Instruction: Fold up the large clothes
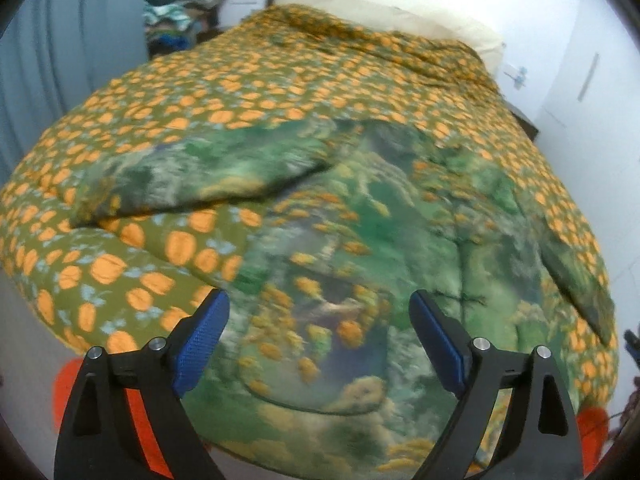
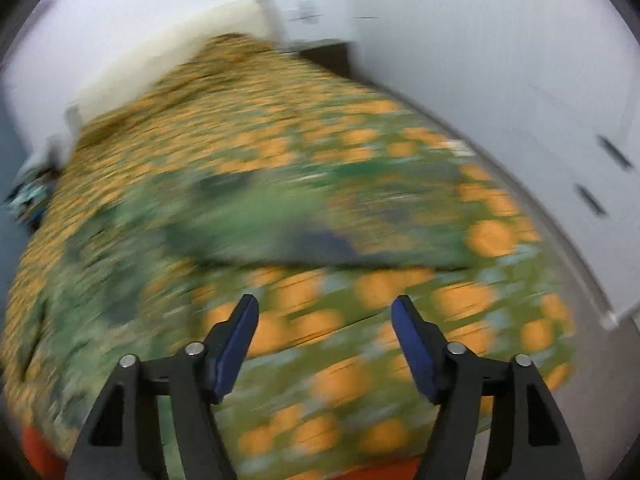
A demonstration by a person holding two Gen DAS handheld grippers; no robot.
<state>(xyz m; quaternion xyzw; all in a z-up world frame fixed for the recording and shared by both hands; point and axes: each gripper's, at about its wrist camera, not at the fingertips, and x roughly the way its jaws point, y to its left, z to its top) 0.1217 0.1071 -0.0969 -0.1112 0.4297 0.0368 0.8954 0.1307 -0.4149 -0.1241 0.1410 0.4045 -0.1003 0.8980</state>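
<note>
Nearest: green landscape-print garment (image 1: 360, 280), sleeve folded across, spread on orange-pumpkin olive bed cover (image 1: 240, 80). Cream headboard (image 1: 360, 12) beyond. Left gripper (image 1: 320, 308) released above garment; right gripper (image 2: 324, 312) released, nothing between its blue pads.

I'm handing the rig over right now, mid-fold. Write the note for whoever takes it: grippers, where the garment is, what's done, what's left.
Left gripper: jaws open, nothing between them, over the near part of the garment.
Right gripper: jaws open, empty, over the bedspread; this view is badly blurred.
Garment: large green printed piece spread on the orange-patterned bedspread; one sleeve is laid across toward the left, and the near collar end faces the left gripper.
Done: garment laid out, neither gripper holding it.
Left: the body looks unfolded; probably regrasp the edges and fold it over. Check the right side first, since it is hard to read.
</note>
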